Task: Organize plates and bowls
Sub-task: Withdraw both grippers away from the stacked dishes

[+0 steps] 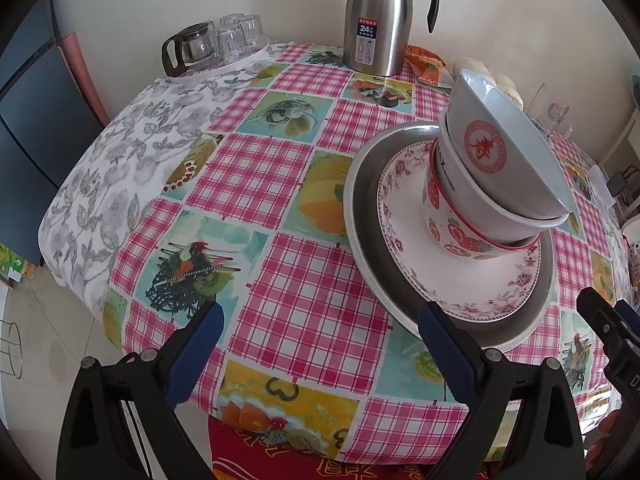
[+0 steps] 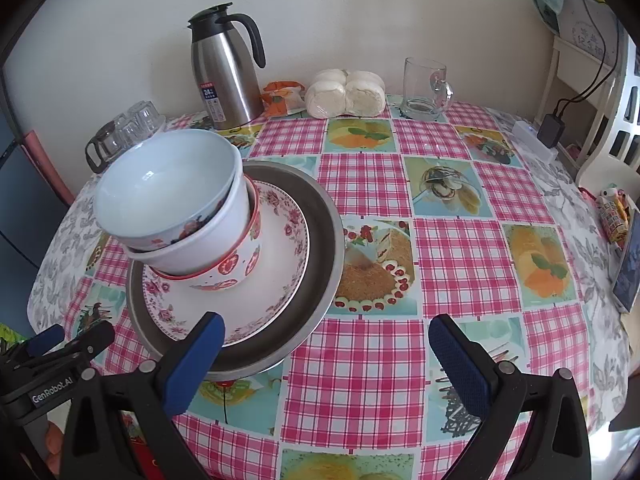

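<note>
A stack stands on the checked tablecloth: a wide steel basin (image 1: pixel 362 216) (image 2: pixel 320 216) holds a floral plate (image 1: pixel 404 240) (image 2: pixel 280 248). On the plate sit three nested bowls, a strawberry-print bowl (image 1: pixel 448 232) (image 2: pixel 228 276) at the bottom, a white bowl (image 1: pixel 472 204) (image 2: pixel 208 240) in it, and a pale bowl with a red emblem (image 1: pixel 504 140) (image 2: pixel 160 184) on top, leaning. My left gripper (image 1: pixel 322 324) is open, to the left of the stack and near the basin's front rim. My right gripper (image 2: pixel 326 338) is open, its left finger in front of the basin, holding nothing.
A steel thermos jug (image 1: pixel 378 20) (image 2: pixel 226 76) stands at the back. A tray with glasses and a small glass pot (image 1: pixel 216 46) (image 2: pixel 124 132) sits back left. Wrapped buns (image 2: pixel 346 94), a snack packet (image 2: pixel 282 98) and a glass mug (image 2: pixel 426 88) line the far edge. A phone (image 2: pixel 628 268) lies at right.
</note>
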Available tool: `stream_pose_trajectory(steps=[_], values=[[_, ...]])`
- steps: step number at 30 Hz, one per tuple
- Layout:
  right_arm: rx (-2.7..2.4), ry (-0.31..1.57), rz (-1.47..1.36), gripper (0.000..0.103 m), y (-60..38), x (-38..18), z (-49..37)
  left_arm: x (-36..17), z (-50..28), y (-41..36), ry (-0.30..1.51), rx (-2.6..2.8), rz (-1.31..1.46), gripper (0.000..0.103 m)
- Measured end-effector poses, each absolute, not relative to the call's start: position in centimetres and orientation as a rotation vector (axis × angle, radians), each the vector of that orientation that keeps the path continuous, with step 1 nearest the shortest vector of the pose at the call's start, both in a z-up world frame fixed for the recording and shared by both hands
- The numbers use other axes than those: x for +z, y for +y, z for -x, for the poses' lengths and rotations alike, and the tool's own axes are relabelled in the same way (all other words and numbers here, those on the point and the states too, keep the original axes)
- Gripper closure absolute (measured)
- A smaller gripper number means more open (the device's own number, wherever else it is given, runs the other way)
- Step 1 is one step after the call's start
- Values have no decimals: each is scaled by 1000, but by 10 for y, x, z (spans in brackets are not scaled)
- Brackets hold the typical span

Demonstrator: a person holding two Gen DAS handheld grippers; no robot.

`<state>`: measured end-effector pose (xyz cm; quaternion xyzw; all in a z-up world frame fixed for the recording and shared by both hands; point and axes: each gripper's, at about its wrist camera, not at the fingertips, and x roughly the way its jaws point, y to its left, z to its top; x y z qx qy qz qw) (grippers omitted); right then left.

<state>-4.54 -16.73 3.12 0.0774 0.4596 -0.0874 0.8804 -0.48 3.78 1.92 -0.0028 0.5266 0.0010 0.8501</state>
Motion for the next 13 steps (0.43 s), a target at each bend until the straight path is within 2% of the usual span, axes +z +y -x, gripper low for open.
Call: stream_pose_trajectory(steps=[13], values=[[-190,962,-163,0,-168,30,44,21,5,36,1100,-8,-2,5]])
